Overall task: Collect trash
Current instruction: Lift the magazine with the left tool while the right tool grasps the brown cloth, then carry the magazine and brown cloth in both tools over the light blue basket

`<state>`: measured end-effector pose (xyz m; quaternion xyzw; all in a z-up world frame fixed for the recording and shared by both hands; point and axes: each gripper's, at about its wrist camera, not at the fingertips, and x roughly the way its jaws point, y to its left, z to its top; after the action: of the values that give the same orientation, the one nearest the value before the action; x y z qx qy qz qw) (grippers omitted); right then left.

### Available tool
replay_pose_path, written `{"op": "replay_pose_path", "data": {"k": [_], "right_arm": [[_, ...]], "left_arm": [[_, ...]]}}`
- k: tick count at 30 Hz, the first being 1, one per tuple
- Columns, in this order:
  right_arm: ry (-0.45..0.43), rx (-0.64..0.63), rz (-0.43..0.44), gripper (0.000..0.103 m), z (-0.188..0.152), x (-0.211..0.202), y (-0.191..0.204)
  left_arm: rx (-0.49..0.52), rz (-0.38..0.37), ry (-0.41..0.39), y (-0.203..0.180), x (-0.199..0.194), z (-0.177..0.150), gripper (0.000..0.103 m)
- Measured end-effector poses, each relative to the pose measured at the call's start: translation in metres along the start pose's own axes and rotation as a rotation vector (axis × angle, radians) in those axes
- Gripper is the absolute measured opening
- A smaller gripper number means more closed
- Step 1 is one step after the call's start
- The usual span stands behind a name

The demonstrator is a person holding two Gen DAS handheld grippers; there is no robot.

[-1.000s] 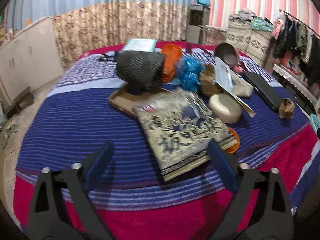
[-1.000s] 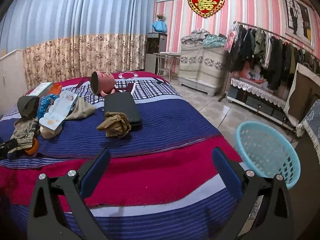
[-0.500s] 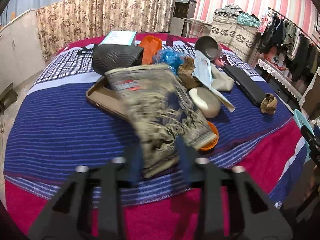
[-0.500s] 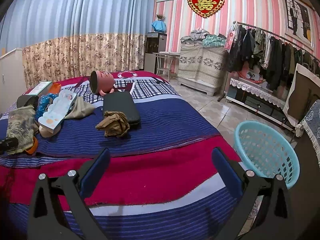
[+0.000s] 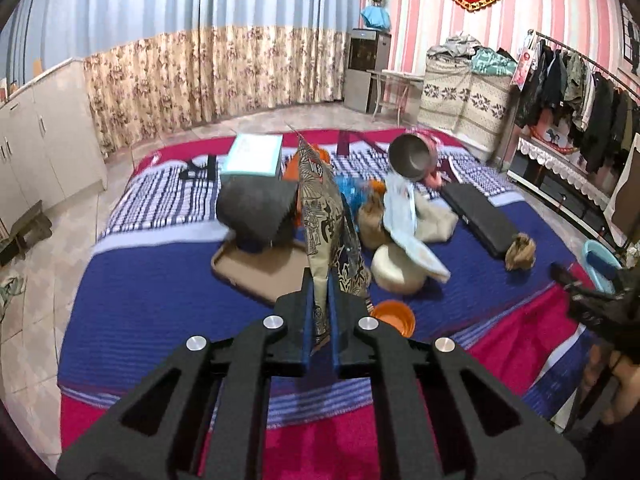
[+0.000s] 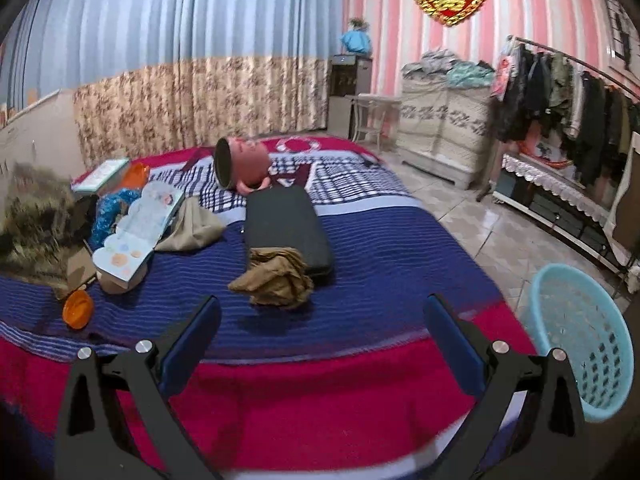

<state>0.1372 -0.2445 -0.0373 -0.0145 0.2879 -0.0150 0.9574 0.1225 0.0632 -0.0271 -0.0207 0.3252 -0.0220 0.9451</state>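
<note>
A flat tan bag with dark print (image 5: 324, 216) hangs upright above the bed, pinched at its lower edge by my left gripper (image 5: 320, 280), which is shut on it. In the right wrist view the same bag is a blurred shape at the far left (image 6: 32, 216). My right gripper (image 6: 320, 320) is open and holds nothing, over the red edge of the blanket (image 6: 320, 400). A crumpled brown paper wad (image 6: 276, 280) lies on the blue stripes just beyond its fingers. A light blue basket (image 6: 580, 332) stands on the floor to the right of the bed.
On the bed lie a black case (image 6: 286, 228), a tipped pink pot (image 6: 240, 164), an orange lid (image 5: 392, 316), a brown tray (image 5: 260, 272), a dark pouch (image 5: 256, 212) and a picture booklet (image 6: 140, 232). A clothes rack (image 6: 560, 100) lines the right wall.
My left gripper closed on the printed bag and lifted it off the bed until it stands on edge. My right gripper shifted sideways, so the brown wad now sits nearer the middle of its view.
</note>
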Motion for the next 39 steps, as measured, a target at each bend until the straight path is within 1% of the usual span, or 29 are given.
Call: {"op": "replay_pose_path", "data": {"k": [3,5,7,8,9,10,11,12,13,18,21,23,24,26,27,28,30,32,35,36,39], "right_arm": [[0.036,-0.022,0.017,0.098,0.006,0.019,0.008],[0.06,-0.037,0.025,0.092,0.009,0.031,0.012],[0.101,-0.044,0.054,0.072,0.011,0.046,0.013],[0.114,-0.04,0.073,0.067,0.012,0.05,0.013],[0.123,-0.034,0.098,0.056,0.012,0.053,0.013],[0.125,-0.034,0.121,0.048,0.012,0.053,0.013],[0.12,-0.038,0.119,0.048,0.012,0.052,0.013],[0.102,-0.041,0.121,0.038,0.012,0.047,0.011],[0.092,-0.04,0.122,0.035,0.013,0.041,0.007],[0.033,0.033,0.099,0.032,0.015,0.008,-0.033],[0.002,0.075,0.049,0.032,0.013,-0.014,-0.067],[-0.011,0.097,-0.004,0.016,0.01,-0.029,-0.093],[-0.011,0.104,-0.027,0.014,0.009,-0.032,-0.103],[-0.016,0.131,-0.083,0.014,0.004,-0.041,-0.13],[-0.016,0.147,-0.102,0.012,0.001,-0.044,-0.142],[-0.014,0.162,-0.115,0.008,-0.002,-0.046,-0.152],[-0.002,0.195,-0.132,0.006,-0.008,-0.048,-0.173],[0.005,0.217,-0.141,0.005,-0.012,-0.048,-0.189],[-0.003,0.243,-0.17,0.004,-0.017,-0.054,-0.208],[-0.001,0.262,-0.165,0.004,-0.018,-0.053,-0.215],[0.007,0.283,-0.126,0.005,-0.02,-0.048,-0.22]], "left_arm": [[0.014,0.001,-0.025,-0.003,-0.005,0.011,0.004],[0.025,-0.001,-0.033,-0.007,-0.005,0.017,0.004],[0.034,-0.004,-0.039,-0.012,-0.005,0.021,0.004],[0.042,-0.005,-0.043,-0.016,-0.005,0.023,0.004],[0.049,-0.006,-0.046,-0.02,-0.004,0.025,0.004],[0.061,-0.01,-0.052,-0.026,-0.005,0.027,0.004],[0.07,-0.014,-0.059,-0.032,-0.006,0.029,0.004],[0.078,-0.021,-0.064,-0.037,-0.007,0.03,0.004],[0.086,-0.029,-0.066,-0.043,-0.008,0.032,0.004],[0.138,-0.092,-0.082,-0.084,-0.011,0.038,0.003],[0.18,-0.143,-0.095,-0.118,-0.012,0.041,0.003],[0.197,-0.188,-0.096,-0.138,-0.012,0.043,0.003],[0.204,-0.208,-0.097,-0.148,-0.012,0.043,0.003],[0.225,-0.256,-0.099,-0.173,-0.01,0.044,0.003],[0.236,-0.273,-0.099,-0.184,-0.009,0.044,0.003],[0.257,-0.295,-0.1,-0.201,-0.007,0.042,0.003],[0.282,-0.321,-0.105,-0.221,-0.006,0.039,0.003],[0.297,-0.356,-0.093,-0.241,-0.002,0.036,0.003],[0.312,-0.387,-0.077,-0.263,0.005,0.033,0.003],[0.329,-0.389,-0.077,-0.273,0.007,0.032,0.003],[0.35,-0.388,-0.087,-0.285,0.009,0.031,0.003]]}}
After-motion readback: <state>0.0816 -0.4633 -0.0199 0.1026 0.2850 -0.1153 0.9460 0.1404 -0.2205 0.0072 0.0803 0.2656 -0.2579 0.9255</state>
